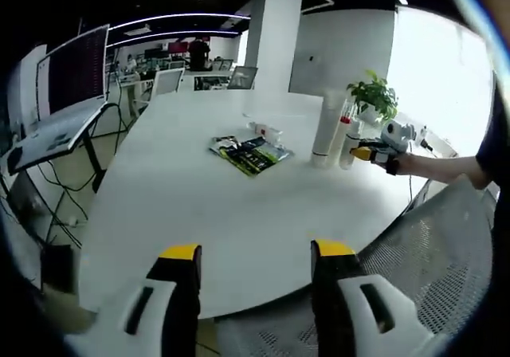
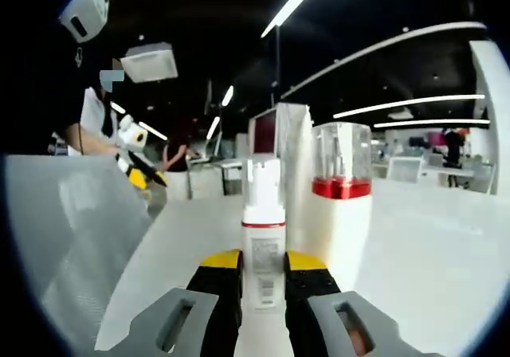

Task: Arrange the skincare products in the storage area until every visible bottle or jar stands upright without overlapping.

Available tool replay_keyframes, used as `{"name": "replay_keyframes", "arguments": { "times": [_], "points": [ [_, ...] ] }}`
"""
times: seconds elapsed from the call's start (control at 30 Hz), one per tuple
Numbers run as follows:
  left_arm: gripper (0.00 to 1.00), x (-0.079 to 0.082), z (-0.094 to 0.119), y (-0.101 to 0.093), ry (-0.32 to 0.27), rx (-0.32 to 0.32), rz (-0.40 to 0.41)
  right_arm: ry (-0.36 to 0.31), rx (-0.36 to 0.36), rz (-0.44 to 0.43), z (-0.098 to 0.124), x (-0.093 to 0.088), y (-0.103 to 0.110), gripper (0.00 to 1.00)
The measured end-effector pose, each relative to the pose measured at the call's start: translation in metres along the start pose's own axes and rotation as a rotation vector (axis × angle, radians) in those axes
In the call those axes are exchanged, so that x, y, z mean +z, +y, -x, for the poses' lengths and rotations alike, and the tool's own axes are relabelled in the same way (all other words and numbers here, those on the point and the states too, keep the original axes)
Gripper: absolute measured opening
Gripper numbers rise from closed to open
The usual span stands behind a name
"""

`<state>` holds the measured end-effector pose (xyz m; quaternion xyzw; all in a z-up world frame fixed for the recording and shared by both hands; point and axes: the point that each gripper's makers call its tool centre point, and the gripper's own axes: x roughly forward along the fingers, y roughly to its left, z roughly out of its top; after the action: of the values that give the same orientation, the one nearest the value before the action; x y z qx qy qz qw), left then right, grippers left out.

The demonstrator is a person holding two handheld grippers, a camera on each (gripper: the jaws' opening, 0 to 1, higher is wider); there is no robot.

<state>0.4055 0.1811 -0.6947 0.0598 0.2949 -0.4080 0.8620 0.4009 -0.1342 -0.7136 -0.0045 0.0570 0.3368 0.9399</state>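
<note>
Three skincare products stand upright close together on the white table [image 1: 199, 213] at the far right: a tall white tube [image 1: 325, 130], a white bottle with a red band and clear cap [image 1: 343, 134], and a small white pump bottle [image 1: 351, 154]. My right gripper [image 1: 365, 153], held by a hand, meets the pump bottle from the right. In the right gripper view its yellow-tipped jaws [image 2: 264, 260] press both sides of the pump bottle [image 2: 263, 237]; the tube [image 2: 295, 174] and the red-banded bottle [image 2: 341, 205] stand just behind. My left gripper [image 1: 256, 252] hangs open over the near table edge, also seen as the left gripper [image 2: 137, 174].
A green and black packet [image 1: 251, 154] and a small white box [image 1: 267, 130] lie mid-table. A potted plant [image 1: 373, 94] stands behind the bottles. A grey mesh chair [image 1: 434, 245] sits at the table's right edge. A stand with a screen [image 1: 72, 78] is at the left.
</note>
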Motion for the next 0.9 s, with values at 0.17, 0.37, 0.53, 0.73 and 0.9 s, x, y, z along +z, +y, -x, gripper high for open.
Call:
{"name": "replay_keyframes", "arguments": {
  "times": [0.17, 0.37, 0.53, 0.73, 0.9],
  "points": [
    [0.50, -0.002, -0.001, 0.000, 0.013, 0.005, -0.006, 0.007, 0.018, 0.022, -0.001, -0.002, 0.000, 0.11],
    [0.49, -0.004, -0.001, -0.001, 0.027, 0.005, -0.006, 0.030, 0.041, 0.034, -0.003, -0.014, 0.007, 0.11],
    [0.48, -0.004, -0.001, -0.002, 0.034, 0.002, -0.006, 0.037, 0.029, 0.038, -0.003, -0.018, 0.004, 0.11],
    [0.48, -0.005, -0.002, -0.005, 0.043, -0.005, -0.006, 0.055, 0.035, 0.041, -0.001, -0.020, 0.002, 0.12],
    [0.47, -0.007, -0.002, -0.006, 0.053, -0.006, -0.007, 0.090, 0.029, 0.047, 0.001, -0.022, -0.002, 0.12]
  ]
}}
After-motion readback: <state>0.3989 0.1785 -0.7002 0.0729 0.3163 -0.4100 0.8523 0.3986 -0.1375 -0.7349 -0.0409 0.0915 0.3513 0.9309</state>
